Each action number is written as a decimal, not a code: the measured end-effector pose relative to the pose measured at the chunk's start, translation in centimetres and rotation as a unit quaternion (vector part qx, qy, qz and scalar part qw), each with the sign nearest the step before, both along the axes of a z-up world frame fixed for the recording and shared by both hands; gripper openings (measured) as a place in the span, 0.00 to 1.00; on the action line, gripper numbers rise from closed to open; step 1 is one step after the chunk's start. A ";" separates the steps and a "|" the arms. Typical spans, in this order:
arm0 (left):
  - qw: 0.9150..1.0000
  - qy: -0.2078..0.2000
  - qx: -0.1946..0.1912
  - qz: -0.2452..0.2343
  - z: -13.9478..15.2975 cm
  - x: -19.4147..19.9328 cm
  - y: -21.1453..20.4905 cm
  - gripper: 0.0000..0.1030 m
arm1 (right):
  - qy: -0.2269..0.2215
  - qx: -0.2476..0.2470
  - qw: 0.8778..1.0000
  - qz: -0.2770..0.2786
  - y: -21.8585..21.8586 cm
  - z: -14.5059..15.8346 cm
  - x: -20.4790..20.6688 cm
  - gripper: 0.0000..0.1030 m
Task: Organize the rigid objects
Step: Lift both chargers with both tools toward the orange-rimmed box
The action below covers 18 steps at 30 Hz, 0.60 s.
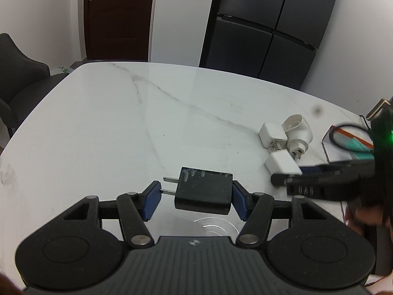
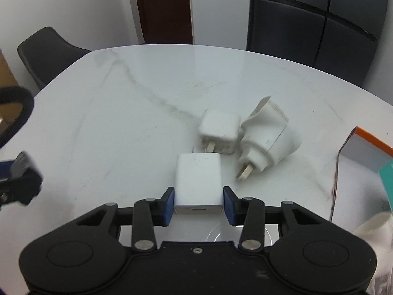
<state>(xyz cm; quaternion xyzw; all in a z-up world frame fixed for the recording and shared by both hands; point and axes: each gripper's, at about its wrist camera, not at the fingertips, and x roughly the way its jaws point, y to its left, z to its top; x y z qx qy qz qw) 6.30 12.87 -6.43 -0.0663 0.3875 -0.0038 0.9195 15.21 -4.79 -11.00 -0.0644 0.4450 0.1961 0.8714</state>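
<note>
A black plug adapter (image 1: 205, 190) lies on the white marble table (image 1: 122, 123), prongs pointing left. My left gripper (image 1: 195, 202) is open around it; the right pad touches its side, the left pad stands apart near the prongs. My right gripper (image 2: 199, 205) is shut on a white charger block (image 2: 198, 184), also seen in the left wrist view (image 1: 282, 164). Beyond it lie a white square plug (image 2: 219, 131) and a white round travel adapter (image 2: 266, 140), touching each other.
An orange and teal box (image 2: 368, 152) with thin wires lies at the table's right edge. A black chair (image 2: 49, 51) stands at the far left. A dark fridge (image 2: 319, 19) and a brown door (image 2: 164, 7) are behind the table.
</note>
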 end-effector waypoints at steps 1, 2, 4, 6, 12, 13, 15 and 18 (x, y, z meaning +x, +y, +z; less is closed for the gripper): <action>1.000 0.000 0.000 0.000 0.0 -0.1 -0.2 0.60 | -0.003 -0.003 1.000 0.001 0.1 0.0 -0.6 0.49; 1.000 -0.001 0.001 -0.001 0.1 -0.2 -0.4 0.60 | -0.003 0.000 1.000 -0.001 0.1 0.1 -1.3 0.49; 1.000 0.000 0.004 -0.001 0.2 -0.4 -0.8 0.60 | 0.003 0.008 1.000 -0.010 -0.1 0.4 -2.5 0.49; 1.000 0.003 0.006 0.003 0.3 -0.7 -1.2 0.60 | 0.003 0.015 1.000 -0.017 -0.3 1.0 -3.9 0.49; 1.000 0.005 0.009 0.007 1.1 -1.4 -2.5 0.60 | -0.001 0.029 0.999 -0.037 -1.1 3.9 -6.7 0.49; 1.000 0.004 0.007 0.006 1.1 -1.8 -2.7 0.60 | -0.001 0.031 0.999 -0.038 -1.4 4.4 -7.2 0.49; 1.000 0.003 0.004 0.005 1.4 -2.4 -3.2 0.60 | -0.006 0.025 0.999 -0.039 -2.0 5.0 -8.1 0.49; 1.000 0.001 0.003 0.003 1.7 -3.3 -3.8 0.60 | -0.012 0.026 0.999 -0.042 -3.2 5.8 -9.5 0.49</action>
